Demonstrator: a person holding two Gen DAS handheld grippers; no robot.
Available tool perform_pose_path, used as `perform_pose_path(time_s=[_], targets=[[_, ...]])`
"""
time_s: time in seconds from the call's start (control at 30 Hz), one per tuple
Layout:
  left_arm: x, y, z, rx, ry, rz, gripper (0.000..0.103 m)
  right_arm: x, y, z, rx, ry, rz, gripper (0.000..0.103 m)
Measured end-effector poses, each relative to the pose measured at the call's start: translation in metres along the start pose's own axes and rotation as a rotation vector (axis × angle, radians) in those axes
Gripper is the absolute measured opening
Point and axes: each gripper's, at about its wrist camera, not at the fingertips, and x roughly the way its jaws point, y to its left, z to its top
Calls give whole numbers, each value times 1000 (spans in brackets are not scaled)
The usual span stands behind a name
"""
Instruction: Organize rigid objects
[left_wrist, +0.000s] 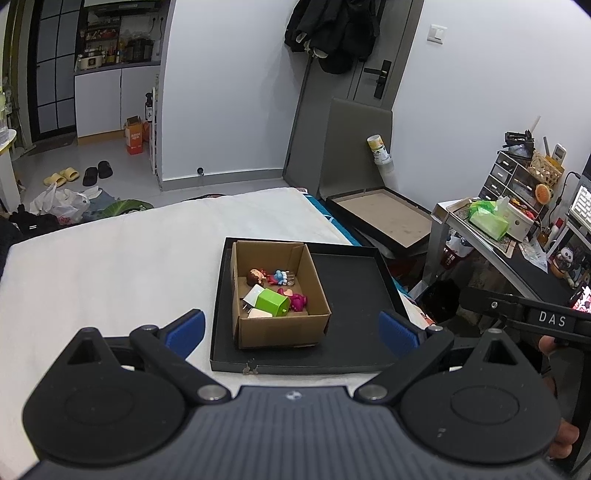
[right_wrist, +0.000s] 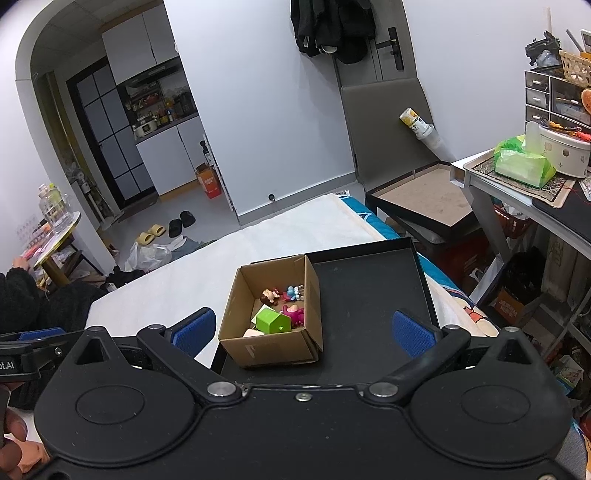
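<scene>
Your left gripper (left_wrist: 291, 328) has its jaws spread wide and holds nothing; your right gripper (right_wrist: 304, 330) is the same, jaws wide and empty. Both hang back above the near edge of the black tray (left_wrist: 354, 295), which suggests you are between moves, keeping clear so the box stays in sight.

The cardboard box (left_wrist: 275, 295) stands in the left part of that tray, on the white bed (left_wrist: 110, 258), with the tray's right half bare. Gathered inside the box are the rigid objects: a green block (left_wrist: 274, 303), a brown-haired figurine (left_wrist: 255, 277), a blue figurine (left_wrist: 281, 277), a magenta toy (left_wrist: 297, 301) and a white piece (left_wrist: 253, 295). Judging by this, the sorting looks largely done.

The left view shows the white piece's metal prongs, so it is probably a plug, and your right gripper's handle at its right edge. The right view shows the box's loose front flap and the left gripper low at its left edge.
</scene>
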Motion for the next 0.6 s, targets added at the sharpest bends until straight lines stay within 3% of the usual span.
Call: perform_pose_path(time_s=[0.6], targets=[[6, 1, -1, 6, 13, 7, 99, 1, -2, -3, 0, 10, -9, 103]])
